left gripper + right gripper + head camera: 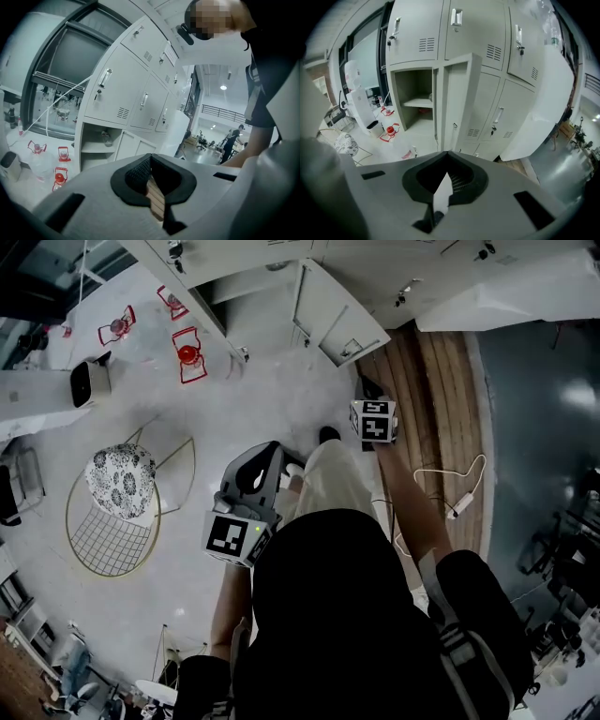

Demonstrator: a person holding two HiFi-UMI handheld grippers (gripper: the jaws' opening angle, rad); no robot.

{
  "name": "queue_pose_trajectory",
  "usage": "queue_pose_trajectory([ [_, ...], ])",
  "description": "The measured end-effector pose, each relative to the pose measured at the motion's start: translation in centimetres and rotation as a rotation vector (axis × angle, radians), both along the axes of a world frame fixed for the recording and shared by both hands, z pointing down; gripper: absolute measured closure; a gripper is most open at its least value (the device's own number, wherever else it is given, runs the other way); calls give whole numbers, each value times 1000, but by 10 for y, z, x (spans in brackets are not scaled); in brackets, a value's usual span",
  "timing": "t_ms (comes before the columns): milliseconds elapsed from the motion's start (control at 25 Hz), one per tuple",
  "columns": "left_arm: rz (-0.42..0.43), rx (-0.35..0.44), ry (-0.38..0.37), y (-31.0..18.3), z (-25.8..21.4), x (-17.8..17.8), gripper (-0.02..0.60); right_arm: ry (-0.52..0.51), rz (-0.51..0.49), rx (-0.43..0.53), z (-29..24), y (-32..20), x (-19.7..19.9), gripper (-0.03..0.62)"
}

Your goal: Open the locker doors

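Observation:
A bank of white lockers (474,33) fills the right gripper view. One lower compartment (417,101) stands open with a shelf inside, its door (457,105) swung out towards me. The doors around it are closed, among them a lower one with a handle (498,115). In the head view the swung-out door (333,315) is at the top. My right gripper (447,154) is shut and empty, a short way in front of that door (367,390). My left gripper (150,159) is also shut on nothing, held lower and to the left (265,450). It faces the lockers (126,89) at an angle.
Red lanterns (187,354) stand on the floor by the open compartment. A wire chair with a patterned cushion (120,482) is at the left, with a white device (89,382) behind it. A white cable (450,493) lies on the wooden strip (441,381). A large white panel (548,103) stands right of the lockers.

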State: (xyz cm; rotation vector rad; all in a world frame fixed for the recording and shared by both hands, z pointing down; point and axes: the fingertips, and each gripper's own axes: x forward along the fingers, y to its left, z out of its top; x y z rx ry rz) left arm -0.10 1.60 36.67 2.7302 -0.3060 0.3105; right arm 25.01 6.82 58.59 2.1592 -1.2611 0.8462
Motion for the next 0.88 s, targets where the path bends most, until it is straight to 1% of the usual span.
queue_pose_trajectory([
  [160, -7, 5, 24, 5, -1, -1, 565, -17, -47, 66, -29, 0, -18, 589],
  [360, -25, 20, 37, 17, -9, -2, 565, -61, -121, 175, -65, 8, -47, 591],
  [600, -40, 0, 41, 38, -12, 5, 565, -101, -230, 285, -114, 22, -80, 590],
  [760, -43, 12, 43, 57, -16, 14, 565, -133, -273, 361, -143, 38, -92, 591],
  [880, -47, 26, 52, 74, -23, 20, 565, -137, -297, 412, -165, 55, -96, 591],
])
